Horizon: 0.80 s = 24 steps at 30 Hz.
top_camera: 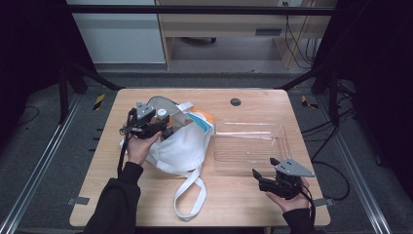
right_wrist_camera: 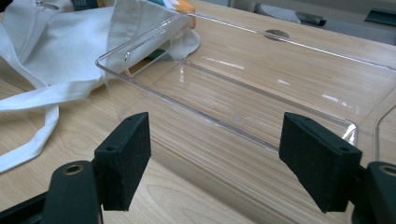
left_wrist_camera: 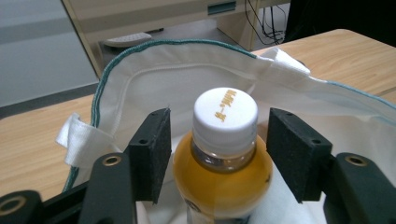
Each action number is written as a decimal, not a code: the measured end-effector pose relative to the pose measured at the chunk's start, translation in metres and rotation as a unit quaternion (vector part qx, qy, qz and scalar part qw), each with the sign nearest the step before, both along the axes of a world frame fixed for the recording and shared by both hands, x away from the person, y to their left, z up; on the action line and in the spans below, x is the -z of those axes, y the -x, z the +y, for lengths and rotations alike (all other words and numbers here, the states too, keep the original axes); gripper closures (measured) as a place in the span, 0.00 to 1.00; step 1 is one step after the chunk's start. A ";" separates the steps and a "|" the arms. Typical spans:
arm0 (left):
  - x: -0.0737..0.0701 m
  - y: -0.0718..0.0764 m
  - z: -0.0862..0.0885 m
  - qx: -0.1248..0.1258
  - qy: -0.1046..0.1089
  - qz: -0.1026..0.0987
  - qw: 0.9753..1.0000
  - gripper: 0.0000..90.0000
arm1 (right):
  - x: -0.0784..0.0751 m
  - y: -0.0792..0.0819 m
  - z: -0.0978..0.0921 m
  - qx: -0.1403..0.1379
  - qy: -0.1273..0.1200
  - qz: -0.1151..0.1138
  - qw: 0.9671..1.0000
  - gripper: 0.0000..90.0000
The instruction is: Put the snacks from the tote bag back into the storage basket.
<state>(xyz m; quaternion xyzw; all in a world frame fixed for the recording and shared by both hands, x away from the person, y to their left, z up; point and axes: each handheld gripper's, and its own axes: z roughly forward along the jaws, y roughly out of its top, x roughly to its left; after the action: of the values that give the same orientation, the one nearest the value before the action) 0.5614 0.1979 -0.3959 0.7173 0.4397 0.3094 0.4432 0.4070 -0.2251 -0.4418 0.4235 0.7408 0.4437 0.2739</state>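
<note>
Left claw (left_wrist_camera: 217,154) stands wide, its two pads either side of a bottle (left_wrist_camera: 223,172) of orange drink with a white cap (left_wrist_camera: 225,112); a gap shows on each side, so nothing is gripped yet. From above, this claw (top_camera: 155,127) sits over the mouth of the bag (top_camera: 182,144), and the bottle stands upright inside that mouth, with the green-edged rim (left_wrist_camera: 163,44) rising behind it.

Judging by this, the step in hand is taking the bottle out of the bag. Next the pads need to close on the bottle at the shoulder below the cap, squarely, then lift straight up so the cloth does not drag along. The smooth round body could slip or twist if pinched off-centre.

Right claw (top_camera: 267,176) is also wide and holds nothing; it rests well to the right of the bag, at the near edge of a clear tray (top_camera: 282,146). Its own view looks across the tray's wall (right_wrist_camera: 196,114), with the bag's cloth (right_wrist_camera: 56,51) beyond on the left. The tray lies just right of the bag, touching or nearly touching it, and looks a likely place for the bottle.

Bag straps (top_camera: 192,192) trail toward the near edge of the table (top_camera: 243,204). Slack cloth around the bottle is the main hindrance
</note>
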 end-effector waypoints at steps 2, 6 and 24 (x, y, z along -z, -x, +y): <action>0.001 -0.002 0.000 -0.002 0.003 0.001 1.000 0.47 | 0.001 0.000 0.000 0.000 0.001 0.000 1.000 0.28; 0.003 -0.004 0.000 -0.005 0.012 -0.001 1.000 0.51 | 0.002 0.000 0.000 0.001 0.001 0.004 1.000 0.28; 0.003 -0.001 -0.007 -0.021 0.016 -0.009 1.000 0.65 | 0.003 0.002 0.001 0.002 0.001 0.010 1.000 0.27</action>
<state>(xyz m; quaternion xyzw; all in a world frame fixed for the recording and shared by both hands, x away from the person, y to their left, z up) 0.5624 0.1904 -0.3994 0.6979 0.4555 0.3182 0.4520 0.4047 -0.2244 -0.4445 0.4294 0.7429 0.4382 0.2679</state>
